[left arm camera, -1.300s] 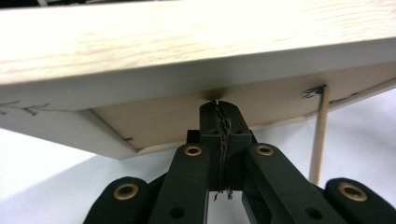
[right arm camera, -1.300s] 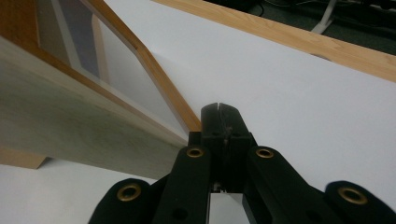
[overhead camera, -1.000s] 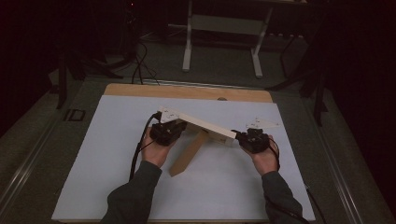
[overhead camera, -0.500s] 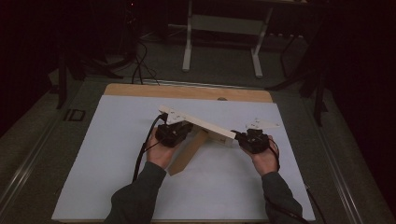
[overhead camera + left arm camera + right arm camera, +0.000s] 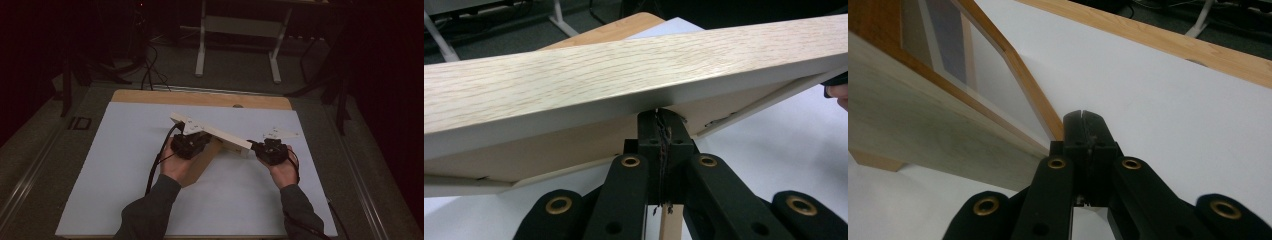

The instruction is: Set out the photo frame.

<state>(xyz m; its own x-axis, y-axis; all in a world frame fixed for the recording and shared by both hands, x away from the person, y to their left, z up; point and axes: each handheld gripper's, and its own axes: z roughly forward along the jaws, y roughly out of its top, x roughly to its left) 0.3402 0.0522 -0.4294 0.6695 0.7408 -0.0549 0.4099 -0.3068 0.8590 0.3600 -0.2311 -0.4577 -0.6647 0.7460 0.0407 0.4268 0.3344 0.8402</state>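
One pale wooden board (image 5: 212, 132) is lifted at a slant over the middle of the white counter (image 5: 100, 170), its far-left end highest, with one upright wooden piece (image 5: 202, 162) under it. The left tongs (image 5: 192, 145) are fully closed beneath the board, pushing it up. The right tongs (image 5: 267, 150), also closed, sit at its lower right end, seemingly steadying it. Setting the board flat remains undone

Overhead view, two close jaw-mounted views
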